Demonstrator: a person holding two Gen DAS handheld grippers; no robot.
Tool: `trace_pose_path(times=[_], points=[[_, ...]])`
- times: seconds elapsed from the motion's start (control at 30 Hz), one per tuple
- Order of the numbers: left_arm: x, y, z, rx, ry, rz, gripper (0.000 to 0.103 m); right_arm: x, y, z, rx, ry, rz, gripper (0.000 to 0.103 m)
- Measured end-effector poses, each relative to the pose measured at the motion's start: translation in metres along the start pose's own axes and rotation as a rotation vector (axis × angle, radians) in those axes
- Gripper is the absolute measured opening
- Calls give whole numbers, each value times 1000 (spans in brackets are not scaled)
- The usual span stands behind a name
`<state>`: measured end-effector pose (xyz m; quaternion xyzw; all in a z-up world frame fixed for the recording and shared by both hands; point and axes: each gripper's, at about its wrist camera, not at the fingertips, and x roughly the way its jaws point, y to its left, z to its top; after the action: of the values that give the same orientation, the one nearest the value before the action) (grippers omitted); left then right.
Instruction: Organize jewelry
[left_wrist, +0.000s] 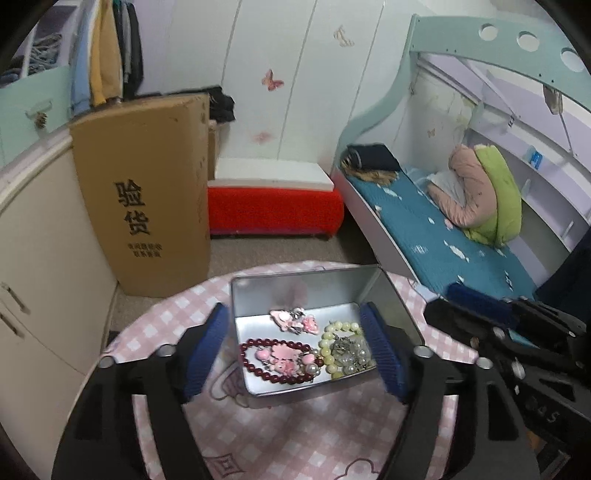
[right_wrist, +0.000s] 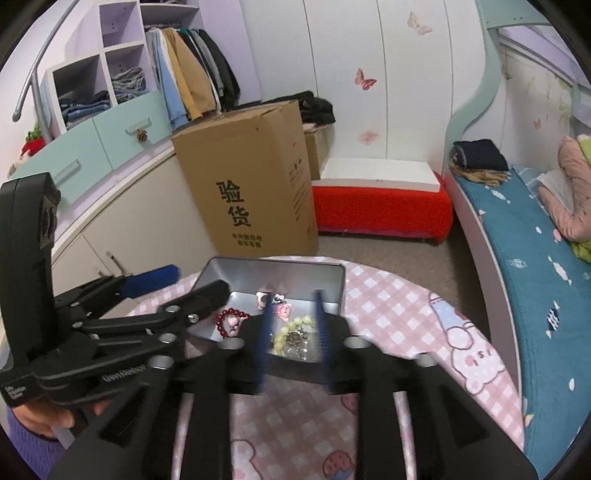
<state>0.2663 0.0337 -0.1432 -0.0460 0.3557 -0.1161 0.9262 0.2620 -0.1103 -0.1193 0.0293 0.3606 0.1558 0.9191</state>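
A silver metal tin (left_wrist: 295, 284) stands open on the pink checked table; it also shows in the right wrist view (right_wrist: 295, 275). Inside lie a dark red bead bracelet (left_wrist: 258, 369) with a pink charm, pink clips (left_wrist: 295, 320) and a pale yellow-green bead bracelet (left_wrist: 334, 347) with clear beads. My left gripper (left_wrist: 295, 350) is open, its blue fingers (left_wrist: 207, 354) straddling the tin's sides. My right gripper (right_wrist: 293, 332) is open and empty, hovering over the yellow-green beads (right_wrist: 291, 330). The red bracelet (right_wrist: 231, 319) is partly hidden by the left gripper's arm.
The small round table (right_wrist: 424, 317) has a pink checked cloth with cartoon prints. Behind it stand a tall cardboard box (left_wrist: 147, 192), a red bench (left_wrist: 273, 210) and white cabinets (left_wrist: 40, 258). A bed with blue sheet (left_wrist: 443, 236) runs along the right.
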Motion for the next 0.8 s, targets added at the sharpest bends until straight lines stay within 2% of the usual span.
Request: trace_pose_path(times=[0.07,0.2,0.3,0.4,0.5,0.53,0.67,0.8], points=[[-16,-1,-1,6,-43,34,81,-11,0,0,-4,-18,-1,51],[-46,-4,-2,23,-87,72,83,-38,5,-3,-20,-54,-17,58],[-68,-7,-6,34,-108,112,90,-62,7,-9,-22,-87,-26,62],[-93,-13,-12,42,-146,144,91,-88,12,-19,-26,-115,-37,67],[-119,-21,-18,60,-180,159,92,-108,16,-25,-27,-136,-56,71],[-127,-24,-19,63,-192,162,96,-118,19,-29,-27,-152,-55,72],[-165,-37,-28,85,-257,166,96,-152,31,-39,-46,-197,-78,82],[-191,-49,-40,110,-283,168,96,-183,45,-47,-75,-245,-102,84]])
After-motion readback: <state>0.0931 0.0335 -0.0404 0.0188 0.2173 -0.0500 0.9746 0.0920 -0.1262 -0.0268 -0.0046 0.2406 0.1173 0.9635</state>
